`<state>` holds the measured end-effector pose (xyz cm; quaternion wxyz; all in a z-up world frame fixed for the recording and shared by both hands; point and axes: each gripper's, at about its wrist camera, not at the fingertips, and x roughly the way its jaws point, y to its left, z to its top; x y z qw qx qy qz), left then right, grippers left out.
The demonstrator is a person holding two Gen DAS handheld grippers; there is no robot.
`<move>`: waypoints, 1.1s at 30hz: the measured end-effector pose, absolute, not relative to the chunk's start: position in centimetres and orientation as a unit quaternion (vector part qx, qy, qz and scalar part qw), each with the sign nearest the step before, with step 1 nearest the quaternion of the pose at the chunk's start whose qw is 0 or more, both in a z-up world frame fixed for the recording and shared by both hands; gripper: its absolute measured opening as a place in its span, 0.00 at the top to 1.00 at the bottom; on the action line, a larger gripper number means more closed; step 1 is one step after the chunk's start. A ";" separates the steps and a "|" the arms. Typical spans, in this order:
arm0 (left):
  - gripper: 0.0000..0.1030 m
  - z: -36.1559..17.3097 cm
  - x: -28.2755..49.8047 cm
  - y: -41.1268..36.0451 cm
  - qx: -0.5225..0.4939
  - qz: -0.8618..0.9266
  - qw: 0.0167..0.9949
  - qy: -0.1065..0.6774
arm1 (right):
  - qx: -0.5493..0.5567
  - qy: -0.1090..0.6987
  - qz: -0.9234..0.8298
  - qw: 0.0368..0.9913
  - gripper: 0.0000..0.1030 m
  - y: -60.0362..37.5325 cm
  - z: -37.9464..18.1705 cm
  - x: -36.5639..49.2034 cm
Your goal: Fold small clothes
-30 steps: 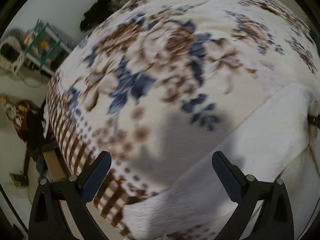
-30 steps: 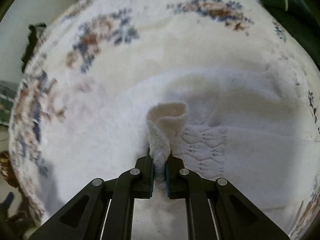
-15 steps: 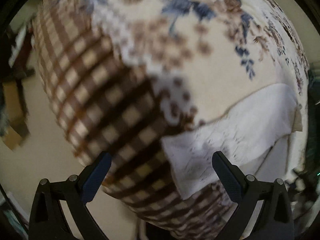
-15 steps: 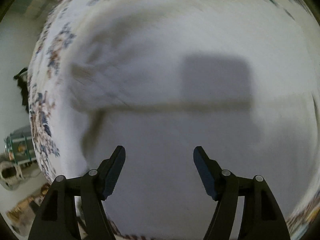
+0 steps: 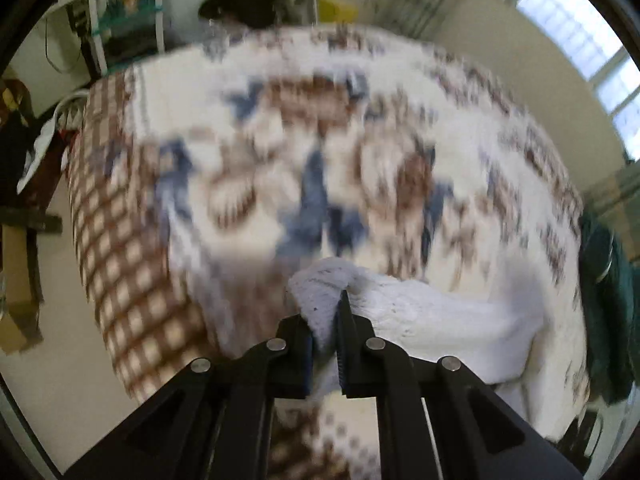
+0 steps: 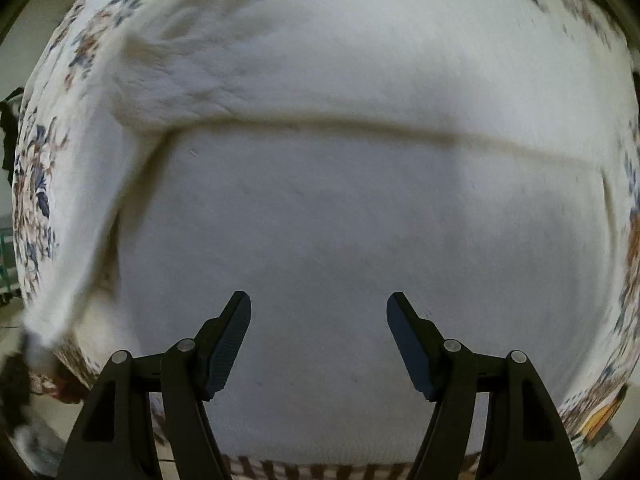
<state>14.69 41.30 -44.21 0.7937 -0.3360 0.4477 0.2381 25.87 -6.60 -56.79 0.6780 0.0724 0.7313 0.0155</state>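
A white knitted garment [image 5: 432,320] lies on a floral blanket [image 5: 280,152] over a bed. My left gripper [image 5: 326,320] is shut on a corner of the garment and holds it bunched between its jaws; the rest trails off to the right. In the right wrist view the garment [image 6: 340,200] fills the frame, folded, with a fold edge running across it. My right gripper [image 6: 318,312] is open and empty just above the garment's near part. A lifted strip of the garment [image 6: 76,280] slants down at the left.
The blanket's brown checked border [image 5: 120,260] hangs over the bed's left edge. A shelf [image 5: 120,12] and dark clutter stand beyond the bed. A dark green cloth [image 5: 608,300] lies at the right. A window [image 5: 580,32] is at the upper right.
My right gripper has let go of the garment's edge and stands open over the folded cloth. My left gripper, open before, has shut on a corner of the garment.
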 end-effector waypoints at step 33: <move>0.93 -47.7 23.6 42.5 -0.389 0.303 0.772 0.401 | 0.119 0.659 -0.127 0.732 0.07 -18.6 -55.6 30.5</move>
